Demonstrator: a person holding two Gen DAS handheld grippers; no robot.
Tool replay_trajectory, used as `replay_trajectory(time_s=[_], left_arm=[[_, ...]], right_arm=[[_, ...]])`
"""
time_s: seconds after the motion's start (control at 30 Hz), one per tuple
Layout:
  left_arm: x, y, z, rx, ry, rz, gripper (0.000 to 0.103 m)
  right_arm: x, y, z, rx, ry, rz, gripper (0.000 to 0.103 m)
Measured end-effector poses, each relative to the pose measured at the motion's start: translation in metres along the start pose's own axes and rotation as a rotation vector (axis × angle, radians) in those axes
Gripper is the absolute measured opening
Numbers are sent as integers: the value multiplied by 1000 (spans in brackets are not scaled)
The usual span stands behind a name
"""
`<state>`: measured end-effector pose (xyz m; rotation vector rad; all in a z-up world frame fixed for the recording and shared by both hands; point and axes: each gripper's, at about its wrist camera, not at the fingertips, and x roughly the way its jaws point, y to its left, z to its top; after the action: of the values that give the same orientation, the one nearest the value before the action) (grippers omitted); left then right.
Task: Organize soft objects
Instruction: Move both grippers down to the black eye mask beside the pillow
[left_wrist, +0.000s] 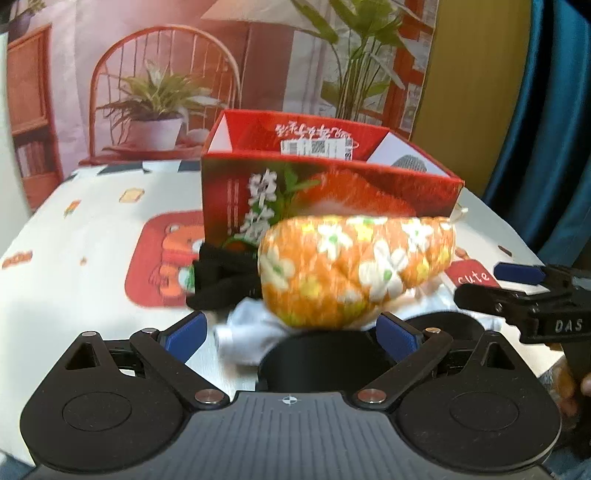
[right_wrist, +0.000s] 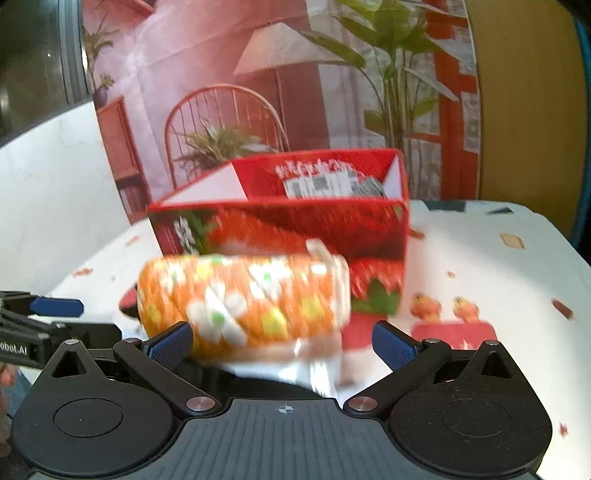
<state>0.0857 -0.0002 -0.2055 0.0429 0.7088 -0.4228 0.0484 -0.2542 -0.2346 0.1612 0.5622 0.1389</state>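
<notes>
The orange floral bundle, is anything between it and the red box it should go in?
Nothing visible. The orange floral bundle sits directly before the red box, whose top is open. Only the box's front wall must be cleared by lifting.

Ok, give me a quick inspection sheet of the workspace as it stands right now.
Surface: table under a white cloth with red cartoon prints.
Job's things: orange floral pouch in front of the open red box; white cloth under it; something black to its left, unclear what.
Clutter: nothing seen.
Grippers: left gripper open, pouch just ahead; right gripper open around the pouch's near side, contact unclear through blur.
Cables: nothing seen.
Surroundings: printed backdrop of chair and plants; blue curtain.
</notes>
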Motion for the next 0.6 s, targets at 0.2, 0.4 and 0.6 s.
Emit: replay_trajectory(time_s=[0.2, 0.4, 0.6], left_arm=[[4, 13, -10, -69, 26, -13, 97], [14, 14, -20, -94, 61, -36, 92], [25, 14, -24, -88, 97, -40, 89]], right_arm=[[-10, 5, -27, -10, 76, -5, 102], [-7, 2, -36, 24, 131, 18, 96], [1, 1, -39, 41, 174, 9, 95]])
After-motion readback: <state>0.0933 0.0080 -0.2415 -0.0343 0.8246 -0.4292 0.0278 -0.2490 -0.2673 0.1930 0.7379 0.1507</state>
